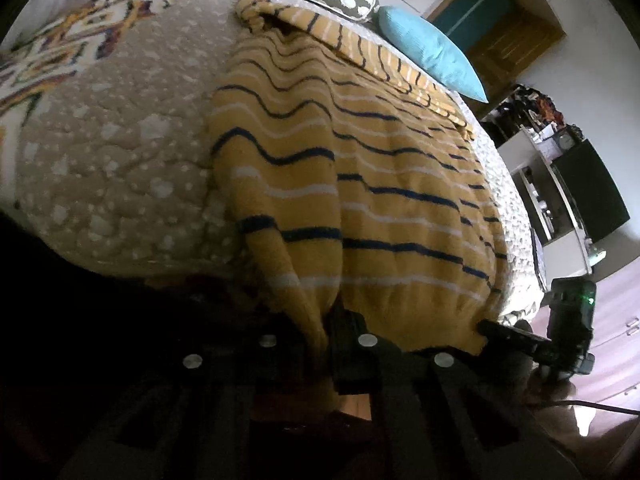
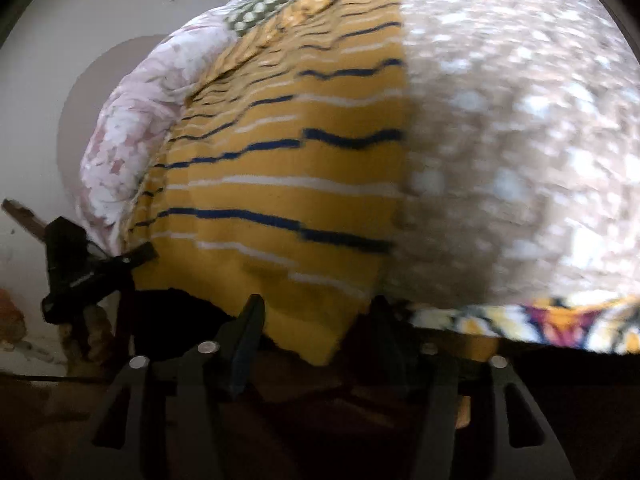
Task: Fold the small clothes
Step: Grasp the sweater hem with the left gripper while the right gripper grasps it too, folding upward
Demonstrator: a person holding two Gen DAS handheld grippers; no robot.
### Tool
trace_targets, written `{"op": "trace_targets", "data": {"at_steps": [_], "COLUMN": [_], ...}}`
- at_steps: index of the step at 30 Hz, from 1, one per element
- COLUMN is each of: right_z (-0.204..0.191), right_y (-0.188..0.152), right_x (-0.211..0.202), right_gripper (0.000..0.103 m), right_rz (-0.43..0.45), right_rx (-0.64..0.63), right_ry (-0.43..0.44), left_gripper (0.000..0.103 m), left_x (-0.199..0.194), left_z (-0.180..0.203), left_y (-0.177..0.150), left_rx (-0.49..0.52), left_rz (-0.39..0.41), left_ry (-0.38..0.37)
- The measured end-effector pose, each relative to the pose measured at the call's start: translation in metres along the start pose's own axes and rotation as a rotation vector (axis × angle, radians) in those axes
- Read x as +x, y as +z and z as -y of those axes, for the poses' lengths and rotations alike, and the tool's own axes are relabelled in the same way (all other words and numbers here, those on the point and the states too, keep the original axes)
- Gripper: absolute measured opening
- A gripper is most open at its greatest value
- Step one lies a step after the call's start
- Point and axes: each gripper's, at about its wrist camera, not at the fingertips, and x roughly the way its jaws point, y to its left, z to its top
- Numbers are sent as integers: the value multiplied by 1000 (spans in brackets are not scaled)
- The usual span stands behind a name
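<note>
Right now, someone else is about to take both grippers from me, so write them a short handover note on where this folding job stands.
Left gripper: shut on the near hem of the yellow striped sweater.
Right gripper: hem corner between its fingers; log reads shut, blurred view shows a gap.
Sweater lies spread on the bedspread, one sleeve lying along the body, far end reaching the blue pillow.
Done: both near hem corners taken up.
Left: probably carry the hem toward the far end, then finish the fold.
</note>
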Motion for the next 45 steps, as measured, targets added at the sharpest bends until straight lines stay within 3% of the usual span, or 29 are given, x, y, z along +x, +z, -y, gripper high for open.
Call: {"op": "trace_targets", "data": {"at_steps": [1, 8, 11, 14, 17, 20, 23, 26, 28, 31, 33, 36, 38, 41, 44, 45], "right_z": [-6, -49, -70, -83, -95, -95, -86, -68, -50, -26, -11, 16, 35, 51, 51, 48], "right_y": [0, 9, 33, 76, 136, 198, 261, 313, 338, 367, 384, 405, 416, 425, 426, 426], "right_x": [0, -43, -66, -88, -98, -89, -65, -31, -10, 16, 32, 48, 58, 68, 67, 62], "right_gripper": [7, 6, 6, 6, 6, 6, 6, 6, 6, 6, 7, 10, 14, 17, 40, 55], "right_rz": [-13, 40, 125, 244, 360, 406, 421, 403, 377, 339, 309, 285, 266, 251, 273, 299], "right_rx": [-21, -170, -232, -260, -292, -276, -236, -178, -132, -98, -70, 15, 87, 154, 173, 169], "right_ry": [-2, -20, -8, 10, -25, -53, -112, -161, -180, -226, -233, -222, -206, -189, -201, -211], "left_gripper": [8, 8, 8, 8, 8, 8, 8, 8, 9, 13, 16, 31, 48, 73, 74, 74], "left_x": [-6, -64, -76, -77, -60, -27, 20, 64, 92, 115, 121, 121, 115, 99, 89, 88], "left_z": [2, 34, 46, 64, 78, 86, 88, 82, 74, 52, 38, 26, 22, 15, 6, 4], "left_y": [0, 24, 54, 101, 164, 229, 287, 322, 342, 364, 376, 383, 385, 392, 393, 391], "left_rx": [-5, 60, 87, 126, 162, 168, 157, 144, 110, 6, -62, -118, -129, -151, -169, -166], "left_rz": [11, 141, 190, 258, 317, 339, 304, 258, 208, 162, 145, 141, 167, 242, 250, 241], "left_ry": [-7, -67, -75, -30, 46, 130, 202, 261, 265, 194, 105, 1, -21, 12, 36, 44]}}
